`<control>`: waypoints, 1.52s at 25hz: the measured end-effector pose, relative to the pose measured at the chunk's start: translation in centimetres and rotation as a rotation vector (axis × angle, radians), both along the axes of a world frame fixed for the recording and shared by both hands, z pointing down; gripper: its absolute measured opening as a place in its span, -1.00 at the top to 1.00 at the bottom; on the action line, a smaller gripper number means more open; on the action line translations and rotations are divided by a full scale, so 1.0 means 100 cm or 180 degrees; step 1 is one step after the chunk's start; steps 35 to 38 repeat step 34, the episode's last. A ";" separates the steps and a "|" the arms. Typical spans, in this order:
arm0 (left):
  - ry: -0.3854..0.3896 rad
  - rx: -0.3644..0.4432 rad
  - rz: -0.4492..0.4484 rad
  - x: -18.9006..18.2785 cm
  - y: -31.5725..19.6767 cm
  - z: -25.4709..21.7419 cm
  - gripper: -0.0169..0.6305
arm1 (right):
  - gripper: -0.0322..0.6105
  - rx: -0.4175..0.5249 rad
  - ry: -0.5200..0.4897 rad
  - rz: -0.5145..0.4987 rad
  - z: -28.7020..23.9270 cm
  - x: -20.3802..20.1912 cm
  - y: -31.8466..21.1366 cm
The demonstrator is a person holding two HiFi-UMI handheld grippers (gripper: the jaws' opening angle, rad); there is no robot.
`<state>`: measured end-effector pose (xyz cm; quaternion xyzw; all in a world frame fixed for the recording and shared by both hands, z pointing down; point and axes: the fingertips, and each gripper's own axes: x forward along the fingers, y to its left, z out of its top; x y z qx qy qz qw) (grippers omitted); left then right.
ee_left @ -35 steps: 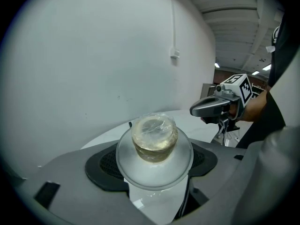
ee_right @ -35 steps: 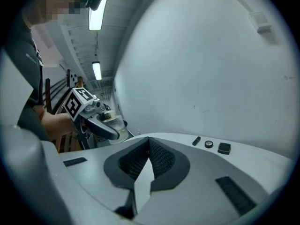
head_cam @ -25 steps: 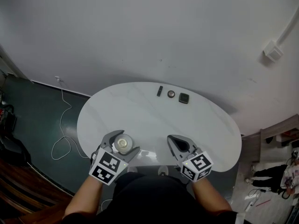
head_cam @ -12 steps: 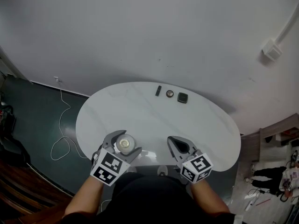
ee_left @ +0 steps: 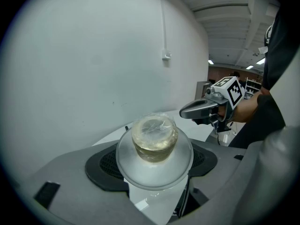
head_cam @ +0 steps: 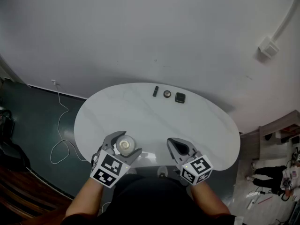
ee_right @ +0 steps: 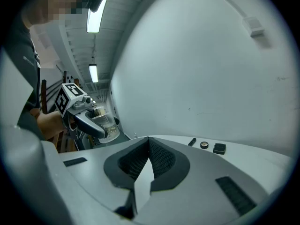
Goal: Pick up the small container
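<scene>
The small container [head_cam: 124,144] is a clear round jar with a crinkled film top and pale contents. My left gripper [head_cam: 123,146] is shut on it at the near left edge of the white oval table [head_cam: 154,121]. In the left gripper view the container [ee_left: 154,137] sits on a wider clear disc between the dark pads [ee_left: 105,165] of the left gripper [ee_left: 153,159]. My right gripper [head_cam: 178,146] is shut and empty at the near right edge. In the right gripper view the right gripper [ee_right: 149,162] has its jaws meeting, and the left gripper [ee_right: 89,122] with the container [ee_right: 107,123] shows at the left.
Three small dark items lie in a row at the table's far edge: a black stick [head_cam: 155,91], a round compact [head_cam: 167,93] and a square case [head_cam: 180,97]. A white cable [head_cam: 61,144] trails on the dark floor to the left. A grey wall stands behind the table.
The head view has drifted slightly. Both grippers stay where they were, and the left one keeps its hold on the container.
</scene>
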<state>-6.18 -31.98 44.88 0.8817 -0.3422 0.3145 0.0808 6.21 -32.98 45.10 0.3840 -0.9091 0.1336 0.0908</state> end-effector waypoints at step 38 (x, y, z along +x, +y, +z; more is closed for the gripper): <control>-0.0089 -0.0037 0.0111 0.013 0.008 0.007 -0.12 | 0.91 0.0003 0.0035 0.0018 -0.001 0.012 0.011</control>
